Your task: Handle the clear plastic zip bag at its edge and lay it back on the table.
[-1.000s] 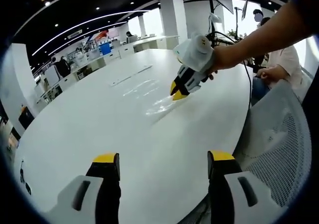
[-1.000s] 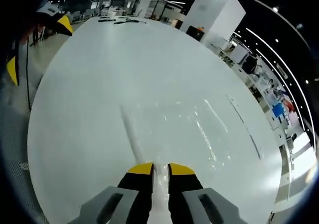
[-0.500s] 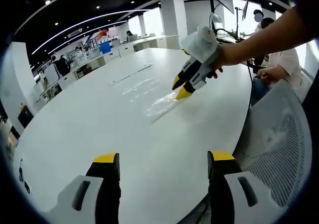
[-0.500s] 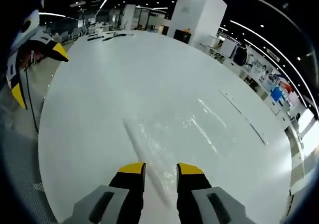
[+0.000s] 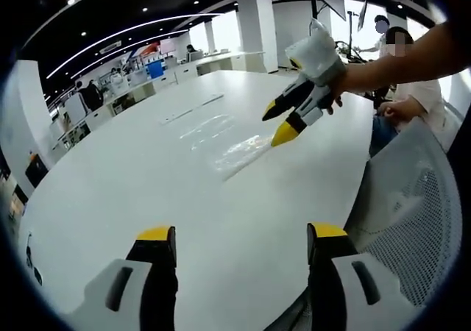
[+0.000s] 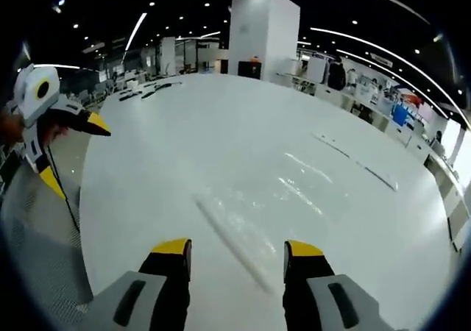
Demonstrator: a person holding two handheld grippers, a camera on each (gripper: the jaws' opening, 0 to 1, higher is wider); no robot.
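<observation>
Between your right gripper's [image 6: 237,251] parted jaws the clear zip bag [image 6: 243,232] lies flat on the white table [image 6: 221,140], its far edge lost in glare, while your left gripper [image 5: 239,241] hangs spread and empty near the table's edge, your right hand [image 5: 340,88] raised beyond.

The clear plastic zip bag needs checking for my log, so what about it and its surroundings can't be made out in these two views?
- Clear plastic zip bag: whether its zip is closed; in both views it is transparent, with glare on the white table.
- Bag's far edges: in the right gripper view they blend into the reflections.
- Dark items at the table's far end: too small to identify.
</observation>
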